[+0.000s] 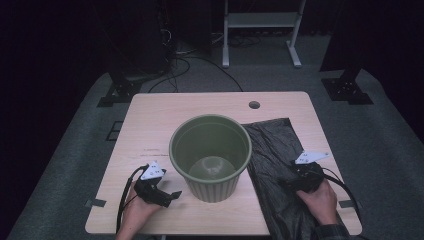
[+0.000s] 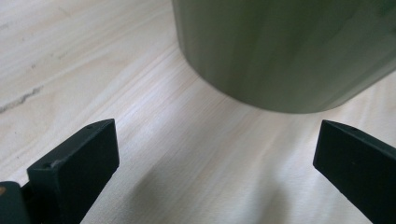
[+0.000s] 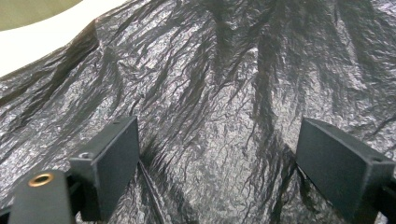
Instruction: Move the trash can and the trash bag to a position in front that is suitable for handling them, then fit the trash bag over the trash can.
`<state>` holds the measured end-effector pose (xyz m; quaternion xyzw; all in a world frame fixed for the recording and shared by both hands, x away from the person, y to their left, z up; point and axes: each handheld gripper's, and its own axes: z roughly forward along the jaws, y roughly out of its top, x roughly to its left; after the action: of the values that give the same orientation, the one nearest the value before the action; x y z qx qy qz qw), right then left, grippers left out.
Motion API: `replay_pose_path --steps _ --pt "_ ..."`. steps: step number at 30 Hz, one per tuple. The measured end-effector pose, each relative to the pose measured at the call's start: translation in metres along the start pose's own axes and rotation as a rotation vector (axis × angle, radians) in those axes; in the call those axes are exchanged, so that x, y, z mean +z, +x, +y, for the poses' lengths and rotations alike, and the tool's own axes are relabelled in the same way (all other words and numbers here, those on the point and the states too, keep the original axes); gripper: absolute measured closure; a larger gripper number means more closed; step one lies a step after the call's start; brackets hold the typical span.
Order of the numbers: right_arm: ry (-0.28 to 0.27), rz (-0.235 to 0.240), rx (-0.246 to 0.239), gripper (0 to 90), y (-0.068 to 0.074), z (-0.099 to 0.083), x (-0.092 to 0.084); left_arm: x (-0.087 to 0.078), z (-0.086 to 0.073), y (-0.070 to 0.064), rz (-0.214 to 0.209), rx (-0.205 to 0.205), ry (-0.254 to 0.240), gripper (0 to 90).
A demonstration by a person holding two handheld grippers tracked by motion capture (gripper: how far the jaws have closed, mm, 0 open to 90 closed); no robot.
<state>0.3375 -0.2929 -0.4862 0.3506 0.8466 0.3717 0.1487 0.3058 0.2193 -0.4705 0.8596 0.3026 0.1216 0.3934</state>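
Left hand-held gripper (image 1: pixel 172 196) low, jaws apart — right hand-held gripper (image 1: pixel 286 183) likewise

Green bin (image 2: pixel 285 51) beyond wide-apart jaws; wooden table (image 2: pixel 93 60)

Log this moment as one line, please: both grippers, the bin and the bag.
left gripper: open, low beside green bin, not touching | right gripper: open over black bag, nothing gripped | bag: flat on table, right of bin

One green bin (image 1: pixel 210 156), one black bag (image 1: pixel 277 170), two claws, left (image 1: pixel 170 197) and right (image 1: pixel 289 184).
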Motion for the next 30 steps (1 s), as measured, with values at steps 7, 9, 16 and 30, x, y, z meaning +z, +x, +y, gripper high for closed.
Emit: replay_pose_path --steps 7,9,16,30 --pt "0.011 -0.054 0.008 12.4 0.004 -0.003 -0.02 0.011 -0.005 0.005 -0.006 0.001 0.042 0.0" --pt "0.007 -0.059 0.026 12.4 0.004 -0.007 -0.028 0.012 -0.005 0.005 0.001 0.013 0.045 0.0" --pt "0.023 -0.119 0.062 12.4 -0.005 -0.02 -0.042 0.013 -0.005 0.001 0.018 0.035 0.054 0.0" --pt "0.051 -0.133 0.135 10.7 -0.024 -0.029 -0.037 0.013 -0.005 0.001 0.019 0.035 0.055 0.0"
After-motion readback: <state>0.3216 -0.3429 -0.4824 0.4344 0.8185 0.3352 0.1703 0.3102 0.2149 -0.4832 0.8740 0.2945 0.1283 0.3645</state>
